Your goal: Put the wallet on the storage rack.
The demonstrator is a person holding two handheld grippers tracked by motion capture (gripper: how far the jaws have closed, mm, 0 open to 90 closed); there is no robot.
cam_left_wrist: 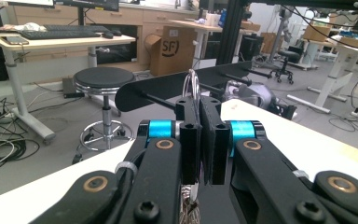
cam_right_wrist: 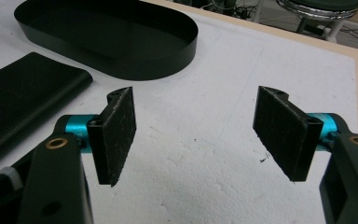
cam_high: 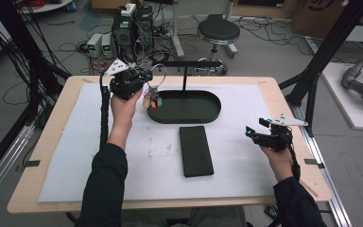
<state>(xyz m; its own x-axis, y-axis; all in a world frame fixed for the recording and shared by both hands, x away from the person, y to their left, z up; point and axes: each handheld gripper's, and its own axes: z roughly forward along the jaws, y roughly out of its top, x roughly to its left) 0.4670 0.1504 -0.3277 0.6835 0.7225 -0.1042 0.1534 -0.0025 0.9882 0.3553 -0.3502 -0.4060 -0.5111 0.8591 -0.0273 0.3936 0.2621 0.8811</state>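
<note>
My left gripper (cam_high: 144, 78) is held up at the back left of the black oval tray (cam_high: 184, 120), shut on a metal key ring (cam_high: 159, 71). Small tags and keys (cam_high: 152, 102) dangle from the ring over the tray's left end. In the left gripper view the ring (cam_left_wrist: 192, 81) stands pinched between the closed pads of the left gripper (cam_left_wrist: 200, 105), just in front of the black crossbar (cam_left_wrist: 168, 88) of the tray's stand. My right gripper (cam_high: 251, 132) hovers low over the white mat at the right. It is open, and in its own view the right gripper (cam_right_wrist: 196, 135) has nothing between its pads.
A flat black rectangular case (cam_high: 196, 150) lies on the mat in front of the tray; its end (cam_right_wrist: 23, 102) and the tray wall (cam_right_wrist: 168, 65) show in the right gripper view. The stand's post (cam_high: 185, 80) rises from the tray's back edge. A stool (cam_high: 218, 32) stands beyond the table.
</note>
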